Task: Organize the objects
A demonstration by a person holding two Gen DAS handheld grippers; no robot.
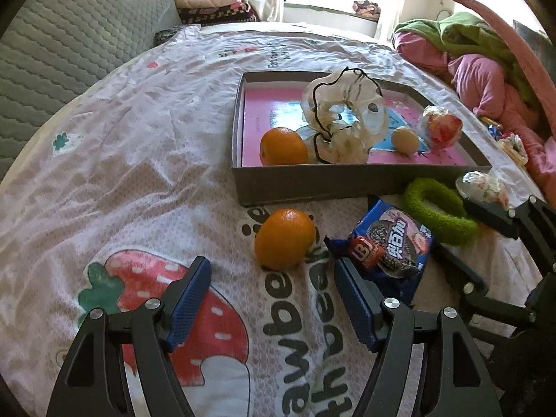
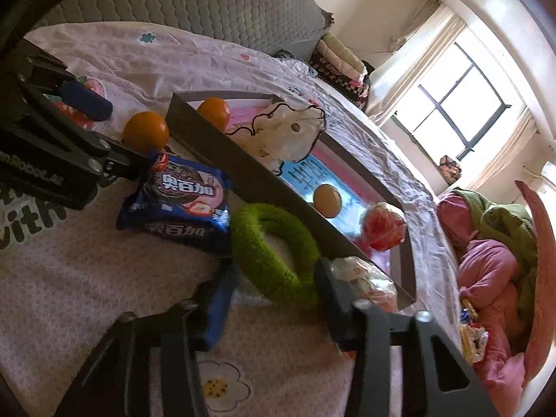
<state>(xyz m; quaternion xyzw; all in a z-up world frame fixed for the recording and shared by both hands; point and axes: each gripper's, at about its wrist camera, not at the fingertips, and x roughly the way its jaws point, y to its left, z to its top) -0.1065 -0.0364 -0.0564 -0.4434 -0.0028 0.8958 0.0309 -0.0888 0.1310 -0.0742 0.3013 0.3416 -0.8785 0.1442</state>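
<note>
Blue pads of the left gripper [image 1: 272,279] sit spread wide with nothing in them, pointed down at the loose orange [image 1: 284,238] on the strawberry bedsheet [image 1: 121,173], right next to the cookie pack [image 1: 391,245]. Over on the other side, the right gripper [image 2: 274,285] has its jaws half closed around the near side of the fuzzy green ring [image 2: 274,250], though I can't tell if they're actually pinching it yet. I'd squeeze that ring firmly before lifting it over the wall into the box [image 1: 312,182], where another orange [image 1: 283,146] already sits, and drop the left one straight over its orange so it doesn't roll.
</note>
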